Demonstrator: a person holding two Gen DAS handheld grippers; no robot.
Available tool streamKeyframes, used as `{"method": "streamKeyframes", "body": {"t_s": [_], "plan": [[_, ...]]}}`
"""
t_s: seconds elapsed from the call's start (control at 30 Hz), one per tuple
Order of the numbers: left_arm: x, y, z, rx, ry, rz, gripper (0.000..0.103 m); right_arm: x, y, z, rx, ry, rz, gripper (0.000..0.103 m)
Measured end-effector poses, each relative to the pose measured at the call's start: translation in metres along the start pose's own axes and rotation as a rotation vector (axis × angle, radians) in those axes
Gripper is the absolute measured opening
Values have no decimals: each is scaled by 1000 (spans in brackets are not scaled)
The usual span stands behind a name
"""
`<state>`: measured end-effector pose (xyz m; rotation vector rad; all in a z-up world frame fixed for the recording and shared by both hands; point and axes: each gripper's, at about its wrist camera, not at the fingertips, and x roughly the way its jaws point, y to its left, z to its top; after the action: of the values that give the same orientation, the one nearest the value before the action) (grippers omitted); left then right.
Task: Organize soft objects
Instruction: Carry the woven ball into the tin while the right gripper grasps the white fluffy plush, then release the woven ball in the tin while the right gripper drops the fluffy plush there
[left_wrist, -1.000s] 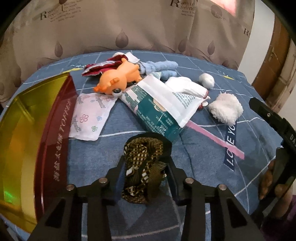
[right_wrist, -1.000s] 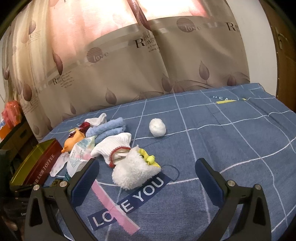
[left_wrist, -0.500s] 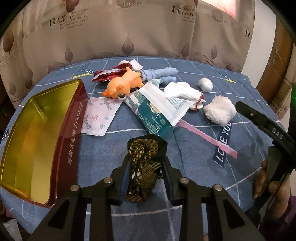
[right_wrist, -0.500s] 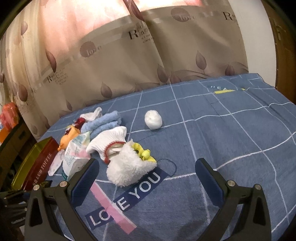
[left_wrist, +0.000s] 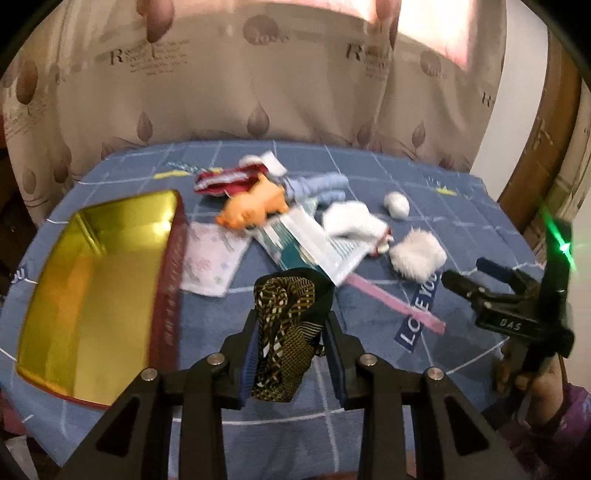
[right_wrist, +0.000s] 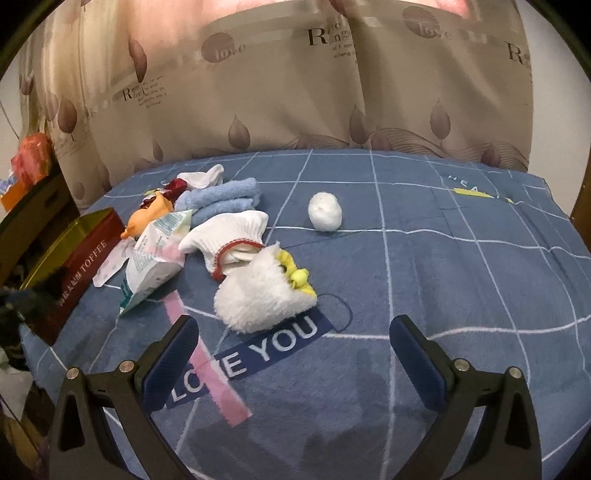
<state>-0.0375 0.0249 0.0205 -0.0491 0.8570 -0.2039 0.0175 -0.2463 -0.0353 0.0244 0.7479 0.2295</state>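
A big blue cloth (right_wrist: 443, 280) with white lines and the words "LOVE YOU" covers the tabletop. Behind it hangs a tan curtain (right_wrist: 295, 92) with leaf shapes.

On the left side sits a red tin (left_wrist: 92, 291), gold inside and open on top. Nothing shows inside it.

A pile of soft things lies in the middle of the cloth. A teal and white pack (left_wrist: 310, 251) lies flat, and a flowery white pack (left_wrist: 212, 258) lies just beside the tin. A blue towel (right_wrist: 221, 197) is at the back of the pile, touching an orange toy (left_wrist: 255, 208). A white sock (right_wrist: 229, 232) with a red rim lies next to a fluffy white thing (right_wrist: 258, 295) with a yellow bit on it. A small white ball (right_wrist: 325, 212) sits apart from the pile, off to the right.

The left gripper (left_wrist: 291, 350) is clamped on a dark rolled cloth (left_wrist: 284, 321) with gold patterns. It holds the roll up off the blue cloth, near the tin.

The right gripper (right_wrist: 295, 350) has its jaws wide apart with nothing in them. It hangs over the words, just in front of the fluffy thing. A hand (left_wrist: 532, 380) holds it.
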Motion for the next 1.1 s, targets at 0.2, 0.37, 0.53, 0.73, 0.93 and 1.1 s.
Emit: {"method": "streamKeyframes", "body": {"t_s": [0.2,0.37,0.53,0.73,0.93,1.1], "plan": [[-17,17,11,14,-19,53,33,13,6,16,-79,33,-12,103],[-23,32,16,-2,-27,85,33,24,20,24,-164,62,-10,103],[-28,53,25,-21,-39,127,33,38,30,21,-230,103,-17,102],[-24,84,35,-46,-25,186,33,54,35,15,-268,146,6,51],[-9,120,45,-70,5,241,33,50,30,19,-241,133,27,46],[12,150,55,-89,48,288,33,37,24,25,-198,97,35,46]]}}
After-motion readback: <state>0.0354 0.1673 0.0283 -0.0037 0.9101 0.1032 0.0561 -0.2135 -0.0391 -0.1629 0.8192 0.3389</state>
